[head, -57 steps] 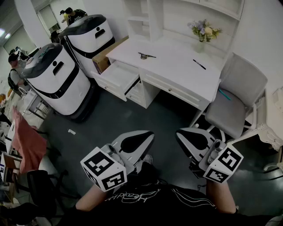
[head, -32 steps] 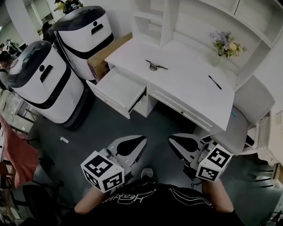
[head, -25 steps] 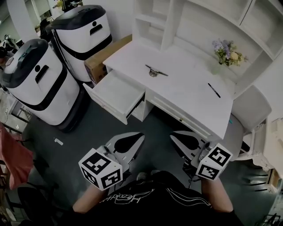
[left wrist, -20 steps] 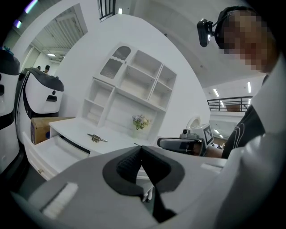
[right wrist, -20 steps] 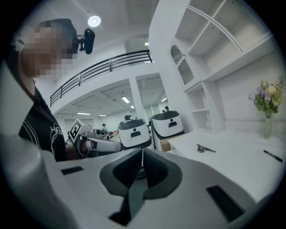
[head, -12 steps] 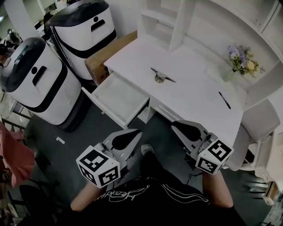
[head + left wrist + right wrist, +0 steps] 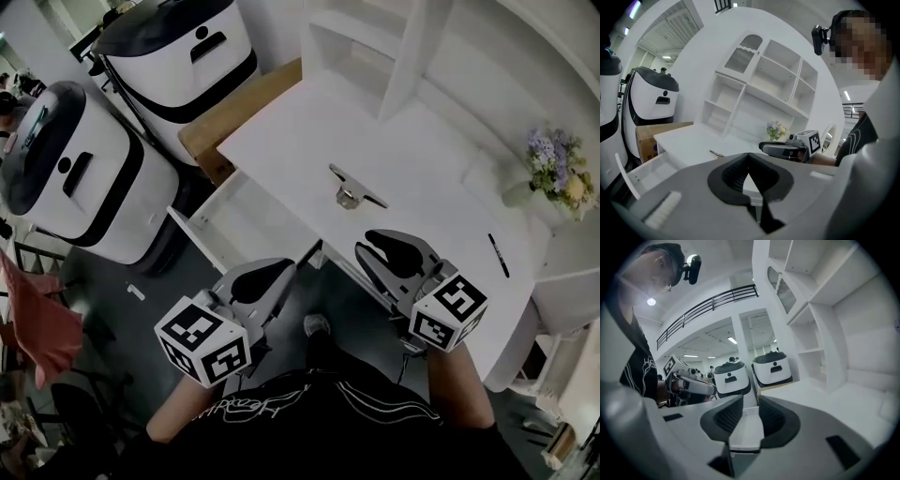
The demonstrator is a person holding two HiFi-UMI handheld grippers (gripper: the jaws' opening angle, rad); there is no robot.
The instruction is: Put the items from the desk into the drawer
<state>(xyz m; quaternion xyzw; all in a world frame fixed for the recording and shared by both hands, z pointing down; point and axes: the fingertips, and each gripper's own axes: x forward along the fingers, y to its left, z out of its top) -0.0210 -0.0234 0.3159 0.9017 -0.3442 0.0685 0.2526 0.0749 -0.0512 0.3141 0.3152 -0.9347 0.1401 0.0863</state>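
Drawer (image 7: 246,217) hangs open at the left of the white desk (image 7: 281,131). The left gripper (image 7: 287,269) hovers near its front, jaws pressed together, empty. Mid-desk lies a small metal tool (image 7: 352,190). Near it is the right gripper (image 7: 369,244), jaws just cracking open, nothing between. Far right, a black pen (image 7: 499,255) lies on the desktop.

A white desk (image 7: 441,202) with an open shelving hutch (image 7: 412,47) stands against a white wall. Two large white-and-black machines (image 7: 75,178) stand left of it on a dark grey floor (image 7: 141,319), with a cardboard box (image 7: 234,112) just beside the desk. A red cloth (image 7: 37,323) shows at the left edge
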